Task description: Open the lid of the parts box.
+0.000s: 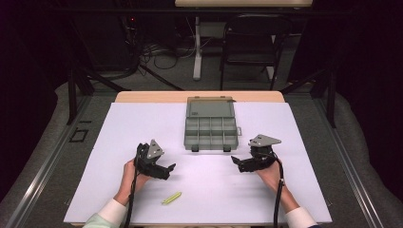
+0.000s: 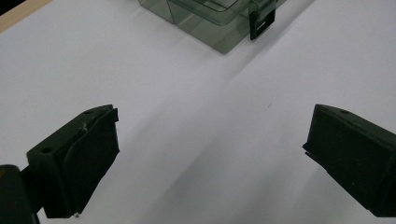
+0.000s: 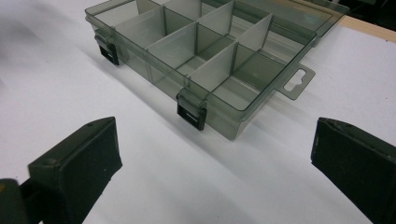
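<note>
Both the left gripper (image 1: 170, 168) and right gripper (image 1: 236, 162) hover with jaws wide apart and empty, near the open smoky-grey plastic compartment box (image 1: 210, 129) at the bench's far edge.

Between left tongs (image 1: 167, 169) and right tongs (image 1: 237, 162): bare white surface (image 1: 204, 190), open passage.

Ahead of both tongs: compartment box (image 1: 210, 133), lid laid back flat beyond it, its walls and two dark front latches (image 3: 191, 112) barring a level pass; a clear strip of surface lies before it.

Behind left tongs, toward the near edge: small yellow-green item (image 1: 171, 197), lying flat, well apart.

Outward of each tongs: free surface to the side edges.

Both tongs spread wide, nothing between.
</note>
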Tool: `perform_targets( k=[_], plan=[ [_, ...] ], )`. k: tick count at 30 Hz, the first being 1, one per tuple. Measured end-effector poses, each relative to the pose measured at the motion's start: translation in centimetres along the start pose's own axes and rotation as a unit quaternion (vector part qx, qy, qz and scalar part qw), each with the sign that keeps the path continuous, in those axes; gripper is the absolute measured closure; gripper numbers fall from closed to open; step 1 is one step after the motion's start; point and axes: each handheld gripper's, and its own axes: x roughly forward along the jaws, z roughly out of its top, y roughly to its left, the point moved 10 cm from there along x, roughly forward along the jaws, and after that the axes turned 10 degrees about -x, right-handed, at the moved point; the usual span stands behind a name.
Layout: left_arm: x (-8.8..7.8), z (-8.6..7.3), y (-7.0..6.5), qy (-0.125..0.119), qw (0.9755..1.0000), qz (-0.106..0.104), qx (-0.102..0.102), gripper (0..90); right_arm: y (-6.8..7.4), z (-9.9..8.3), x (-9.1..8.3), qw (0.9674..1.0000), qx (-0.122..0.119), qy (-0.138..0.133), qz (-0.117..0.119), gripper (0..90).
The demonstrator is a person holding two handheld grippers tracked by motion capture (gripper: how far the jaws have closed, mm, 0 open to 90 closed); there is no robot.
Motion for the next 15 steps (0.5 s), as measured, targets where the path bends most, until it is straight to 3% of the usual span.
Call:
perform_targets(
  k=[15],
  plan=[
    [-0.9,-1.4,-0.9,0.002,0.9999,-0.005,-0.012,0.4,0.9,-0.3,-0.9,0.9999,-0.002,-0.011,0.005,0.0]
  ],
)
